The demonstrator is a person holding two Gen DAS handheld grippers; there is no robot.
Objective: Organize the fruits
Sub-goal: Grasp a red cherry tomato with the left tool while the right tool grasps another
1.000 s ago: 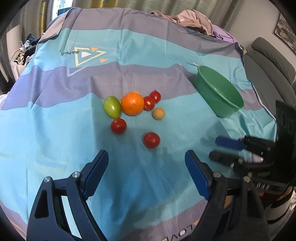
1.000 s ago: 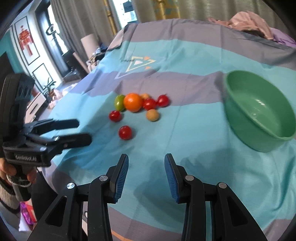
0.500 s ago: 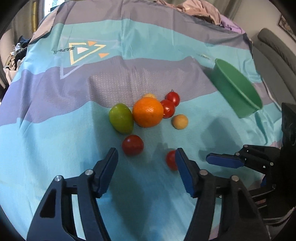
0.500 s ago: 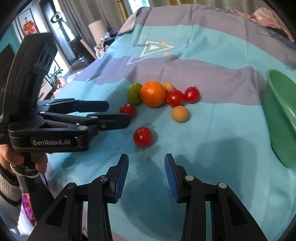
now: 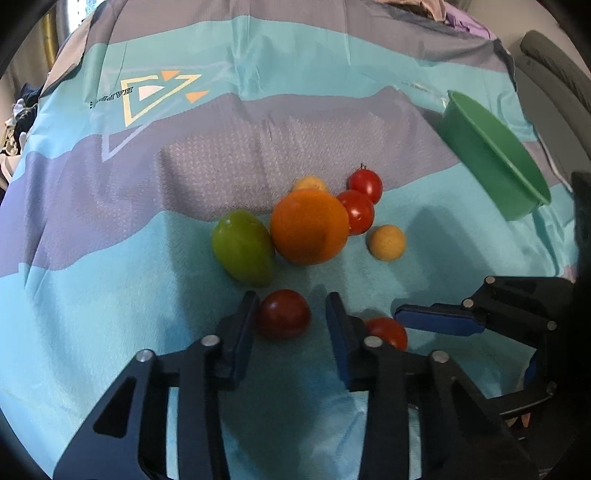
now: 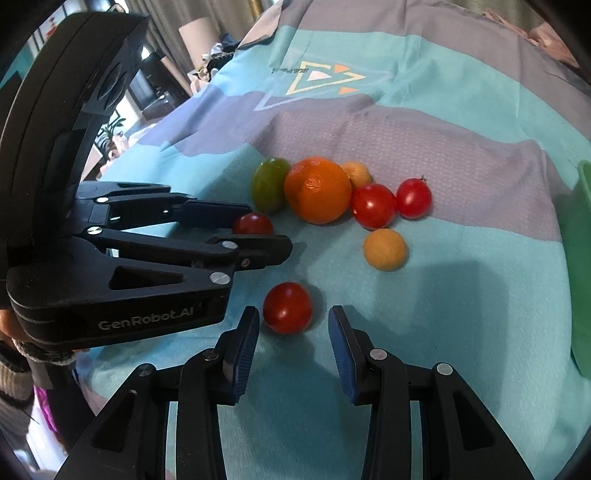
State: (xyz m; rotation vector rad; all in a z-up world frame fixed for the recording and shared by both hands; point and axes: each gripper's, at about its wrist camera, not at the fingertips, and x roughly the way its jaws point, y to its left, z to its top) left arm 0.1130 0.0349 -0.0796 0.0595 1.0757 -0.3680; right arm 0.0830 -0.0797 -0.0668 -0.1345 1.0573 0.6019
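Observation:
Fruits lie on a teal and purple cloth: an orange point(image 5: 309, 226), a green fruit point(image 5: 243, 247), two red tomatoes point(image 5: 356, 211) behind it and two small yellow fruits point(image 5: 386, 243). My left gripper point(image 5: 290, 314) is open with a dark red tomato point(image 5: 283, 314) between its fingers, touching the left one. My right gripper point(image 6: 291, 328) is open around another red tomato point(image 6: 287, 307), apart from both pads. That tomato also shows in the left wrist view point(image 5: 388, 331). The green bowl point(image 5: 491, 151) sits to the right.
A grey sofa point(image 5: 554, 85) stands beyond the table's right edge. Clothes are piled at the far edge point(image 5: 436, 7). Curtains and furniture are on the left in the right wrist view point(image 6: 162, 92).
Both grippers moved forward and down to the fruits. The left gripper narrowed and now straddles the dark red tomato; the right now straddles the nearer red tomato.

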